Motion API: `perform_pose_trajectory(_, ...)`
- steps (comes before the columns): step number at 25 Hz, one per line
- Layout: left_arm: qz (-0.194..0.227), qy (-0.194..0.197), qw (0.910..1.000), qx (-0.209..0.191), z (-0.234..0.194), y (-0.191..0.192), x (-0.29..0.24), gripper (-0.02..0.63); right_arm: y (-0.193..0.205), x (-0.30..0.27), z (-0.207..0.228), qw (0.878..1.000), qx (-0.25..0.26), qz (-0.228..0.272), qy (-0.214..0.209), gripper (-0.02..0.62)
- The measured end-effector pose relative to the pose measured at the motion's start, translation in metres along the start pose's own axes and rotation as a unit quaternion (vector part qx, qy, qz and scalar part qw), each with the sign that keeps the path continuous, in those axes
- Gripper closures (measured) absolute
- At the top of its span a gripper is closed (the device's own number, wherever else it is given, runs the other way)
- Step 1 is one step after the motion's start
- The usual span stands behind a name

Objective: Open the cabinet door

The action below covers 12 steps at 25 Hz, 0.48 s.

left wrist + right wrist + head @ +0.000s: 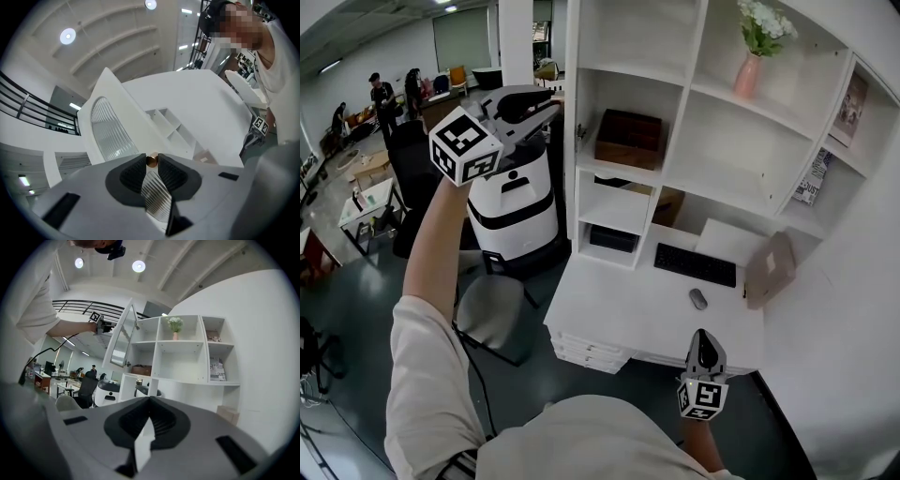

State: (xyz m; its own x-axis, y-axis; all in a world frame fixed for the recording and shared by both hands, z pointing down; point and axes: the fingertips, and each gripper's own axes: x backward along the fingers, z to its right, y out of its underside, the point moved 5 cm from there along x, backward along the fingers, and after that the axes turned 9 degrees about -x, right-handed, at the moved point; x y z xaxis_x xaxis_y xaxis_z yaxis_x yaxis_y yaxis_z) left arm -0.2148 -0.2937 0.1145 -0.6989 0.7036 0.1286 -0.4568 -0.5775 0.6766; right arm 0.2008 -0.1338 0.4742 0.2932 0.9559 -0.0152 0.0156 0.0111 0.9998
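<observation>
The white cabinet door (122, 336) with a ribbed glass pane (110, 131) stands swung out to the left of the shelf unit (180, 345). My left gripper (551, 103), raised high on an outstretched arm, is shut on the door's small bronze knob (151, 161), which sits between its two black pads. The right gripper view shows that gripper (107, 326) at the door's free edge. My right gripper (701, 336) hangs low in front of the desk (619, 314), pointing at the shelves. Its jaws are shut with nothing between them.
On the desk lie a black keyboard (695, 264), a mouse (698, 299) and a cardboard box (771, 269). The shelves hold a dark wooden box (629, 138) and a pink vase of flowers (750, 70). A white-and-black machine (514, 202) and a grey chair (492, 319) stand to the left.
</observation>
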Motion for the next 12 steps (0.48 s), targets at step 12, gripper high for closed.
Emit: perform_pose_trajectory(12, -0.001, -0.016, 0.9998, 0.013, -0.019, 0.016, 0.036, 0.537, -0.009, -0.024, -0.019, 1.000, 0.007, 0.007, -0.028, 0.592)
